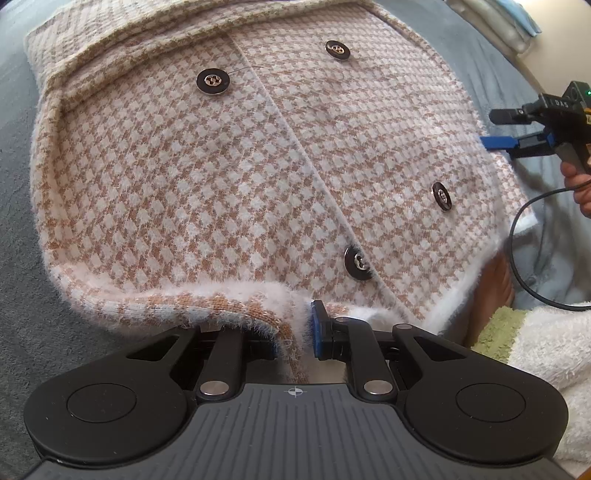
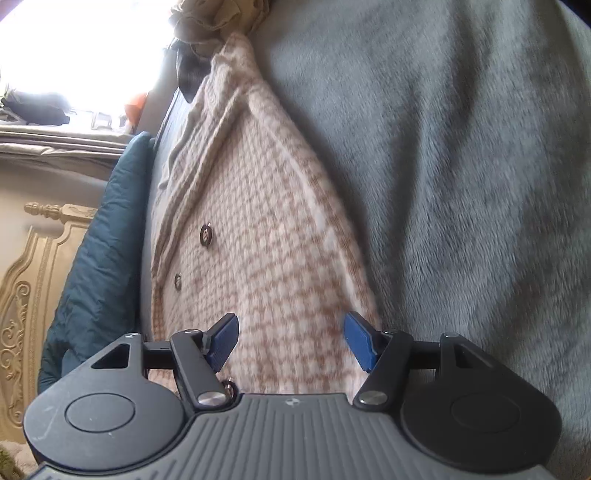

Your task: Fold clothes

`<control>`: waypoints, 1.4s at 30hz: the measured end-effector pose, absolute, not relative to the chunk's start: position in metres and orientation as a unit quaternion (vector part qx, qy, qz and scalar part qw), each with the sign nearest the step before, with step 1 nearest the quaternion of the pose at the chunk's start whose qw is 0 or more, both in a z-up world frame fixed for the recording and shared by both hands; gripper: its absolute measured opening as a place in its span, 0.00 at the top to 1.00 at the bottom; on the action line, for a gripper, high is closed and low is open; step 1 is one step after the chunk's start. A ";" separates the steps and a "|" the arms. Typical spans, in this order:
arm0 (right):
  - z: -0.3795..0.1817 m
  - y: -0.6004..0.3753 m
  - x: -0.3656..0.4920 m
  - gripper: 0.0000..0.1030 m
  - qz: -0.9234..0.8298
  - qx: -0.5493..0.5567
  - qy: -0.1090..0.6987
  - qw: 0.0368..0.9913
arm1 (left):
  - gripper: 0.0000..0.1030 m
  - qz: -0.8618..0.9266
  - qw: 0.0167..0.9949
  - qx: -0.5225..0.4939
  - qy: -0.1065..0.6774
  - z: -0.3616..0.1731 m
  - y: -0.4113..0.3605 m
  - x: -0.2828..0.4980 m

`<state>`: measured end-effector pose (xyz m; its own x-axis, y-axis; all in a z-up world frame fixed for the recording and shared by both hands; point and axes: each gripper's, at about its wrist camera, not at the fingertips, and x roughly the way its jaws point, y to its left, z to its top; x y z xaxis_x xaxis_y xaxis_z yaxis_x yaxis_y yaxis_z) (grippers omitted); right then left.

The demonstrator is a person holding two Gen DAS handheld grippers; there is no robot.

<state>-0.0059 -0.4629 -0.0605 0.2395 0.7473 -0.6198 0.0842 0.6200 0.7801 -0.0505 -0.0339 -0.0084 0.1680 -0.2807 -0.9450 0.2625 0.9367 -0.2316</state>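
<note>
A fuzzy pink-and-tan houndstooth cardigan (image 1: 229, 166) with black buttons (image 1: 213, 82) lies spread on a grey blanket (image 1: 22, 258). My left gripper (image 1: 295, 328) is shut on the cardigan's near hem, fuzzy fabric bunched between its blue pads. In the left wrist view my right gripper (image 1: 496, 129) hovers at the cardigan's right edge, held by a hand (image 1: 580, 188). The right wrist view shows the right gripper (image 2: 291, 341) open, its blue pads (image 2: 223, 341) spread just above the cardigan (image 2: 266, 229), nothing pinched between them.
The grey blanket (image 2: 461, 184) covers the bed. A dark teal quilted item (image 2: 99, 251) and a carved cream bed frame (image 2: 26, 288) lie left. A crumpled tan cloth (image 2: 218, 18) sits beyond the cardigan. A white-and-green towel (image 1: 535, 343) and a black cable (image 1: 517, 236) are at right.
</note>
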 end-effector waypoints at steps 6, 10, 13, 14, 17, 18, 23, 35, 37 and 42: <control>-0.068 -0.466 -0.013 0.36 0.258 0.368 0.588 0.673 | 0.85 -0.177 0.766 0.000 0.618 -0.009 -0.036 -0.051; -0.071 -0.465 -0.013 0.36 0.268 0.367 0.596 0.663 | 0.85 -0.179 0.767 0.010 0.616 -0.009 -0.037 -0.051; -0.072 -0.465 -0.013 0.36 0.273 0.365 0.600 0.657 | 0.85 -0.178 0.767 0.013 0.616 -0.010 -0.038 -0.051; -0.072 -0.465 -0.013 0.36 0.275 0.364 0.602 0.656 | 0.85 -0.178 0.767 0.014 0.616 -0.010 -0.039 -0.051; -0.073 -0.465 -0.014 0.36 0.281 0.359 0.607 0.651 | 0.85 -0.177 0.767 0.016 0.616 -0.010 -0.039 -0.050; -0.073 -0.465 -0.014 0.36 0.283 0.358 0.608 0.649 | 0.85 -0.177 0.767 0.017 0.616 -0.010 -0.039 -0.050; -0.076 -0.472 -0.022 0.36 0.295 0.359 0.617 0.635 | 0.85 -0.176 0.767 0.021 0.617 -0.010 -0.041 -0.050; -0.082 -0.469 -0.034 0.38 0.318 0.358 0.629 0.612 | 0.85 -0.176 0.759 0.014 0.627 -0.012 -0.042 -0.051; -0.083 -0.465 -0.036 0.43 0.328 0.352 0.638 0.601 | 0.85 -0.177 0.757 0.011 0.629 -0.012 -0.042 -0.051; -0.087 -0.461 -0.043 0.57 0.330 0.350 0.648 0.590 | 0.85 -0.178 0.747 -0.015 0.640 -0.015 -0.036 -0.052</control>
<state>-0.0434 -0.4614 -0.0871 -0.0581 0.8431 -0.5346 0.0634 0.5375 0.8408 -0.0523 -0.0360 -0.0151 0.1170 -0.2855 -0.9512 0.2469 0.9361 -0.2506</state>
